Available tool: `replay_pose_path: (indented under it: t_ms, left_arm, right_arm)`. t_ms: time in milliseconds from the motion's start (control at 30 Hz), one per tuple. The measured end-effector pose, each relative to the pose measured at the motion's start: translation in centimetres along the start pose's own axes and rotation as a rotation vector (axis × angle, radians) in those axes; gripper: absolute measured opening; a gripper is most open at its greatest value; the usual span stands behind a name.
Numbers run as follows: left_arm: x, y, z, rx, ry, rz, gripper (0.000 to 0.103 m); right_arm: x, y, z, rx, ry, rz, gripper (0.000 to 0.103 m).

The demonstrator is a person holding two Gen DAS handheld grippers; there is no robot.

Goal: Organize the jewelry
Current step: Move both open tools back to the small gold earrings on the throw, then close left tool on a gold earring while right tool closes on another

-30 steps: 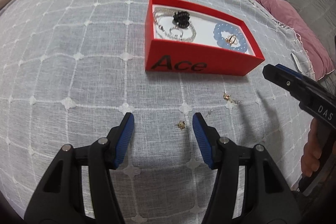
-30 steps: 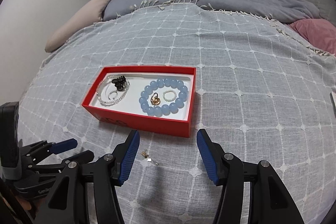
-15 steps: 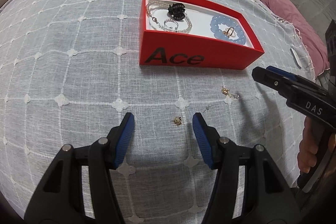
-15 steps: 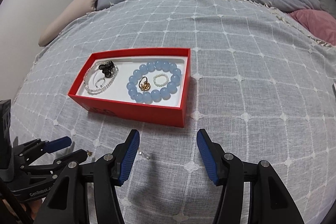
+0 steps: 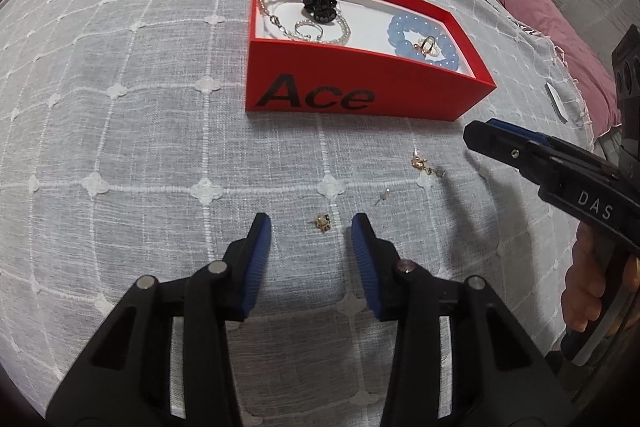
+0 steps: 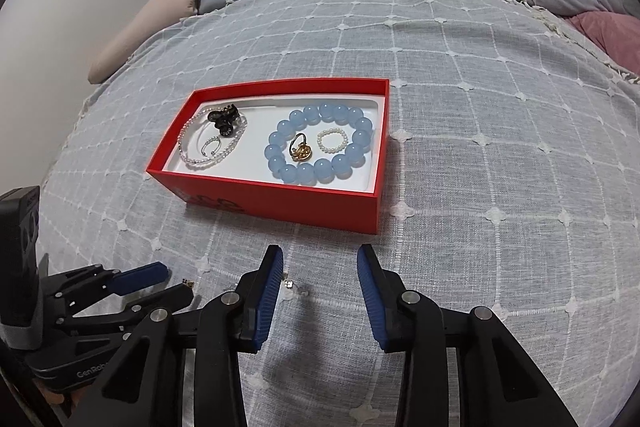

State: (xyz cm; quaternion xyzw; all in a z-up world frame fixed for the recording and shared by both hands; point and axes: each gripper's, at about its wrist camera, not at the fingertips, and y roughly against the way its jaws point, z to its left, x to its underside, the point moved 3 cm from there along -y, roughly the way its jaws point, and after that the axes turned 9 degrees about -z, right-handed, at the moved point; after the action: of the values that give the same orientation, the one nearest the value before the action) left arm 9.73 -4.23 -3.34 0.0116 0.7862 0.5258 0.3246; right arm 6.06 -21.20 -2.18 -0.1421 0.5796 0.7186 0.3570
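A red box (image 5: 360, 99) marked "Ace" sits on the grey checked bedspread. It holds a blue bead bracelet (image 6: 286, 173), a gold ring (image 6: 301, 151), a pearl necklace (image 6: 192, 157) and a black hair clip (image 6: 224, 121). My left gripper (image 5: 311, 227) hangs over a small gold earring (image 5: 323, 223). Its jaws are closing with the earring between them, untouched. A second gold earring (image 5: 418, 161) and a tiny pin (image 5: 382, 197) lie to the right. My right gripper (image 6: 320, 259) is closing too, with that earring (image 6: 287, 283) just inside its left finger, untouched.
A pink pillow (image 5: 552, 39) and grey duvet lie past the spread's fringed right edge, with a beige pillow (image 6: 160, 15) at the far left by the wall. A small white item (image 5: 556, 103) rests near the right edge. Each gripper appears in the other's view.
Both pairs of jaws have narrowed since the earlier frames. Both views have tipped slightly down toward the cloth. The jewelry and box have not moved.
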Motion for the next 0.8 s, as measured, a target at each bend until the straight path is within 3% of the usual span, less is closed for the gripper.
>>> replay_pose_path:
  t_ms: [100,200,700,800]
  left_arm:
    - [0.0,-0.2,-0.1,-0.006,-0.003,-0.002,0.042]
    - [0.0,-0.6,-0.5,-0.022,-0.019,-0.006,0.034]
    - [-0.3,-1.3,-1.2,-0.047,-0.072,-0.031,0.024]
    - [-0.3,-1.4,-1.2,-0.049,-0.075,-0.029,0.017]
  right_arm:
    - [0.0,-0.1,-0.1,0.006,-0.004,0.002,0.039]
    - [0.1,-0.1,0.0,0.006,-0.004,0.003,0.039]
    - [0.2,-0.6,0.5,0.009,0.008,0.006,0.039]
    - [0.2,-0.5,0.6,0.003,0.011,0.002,0.039]
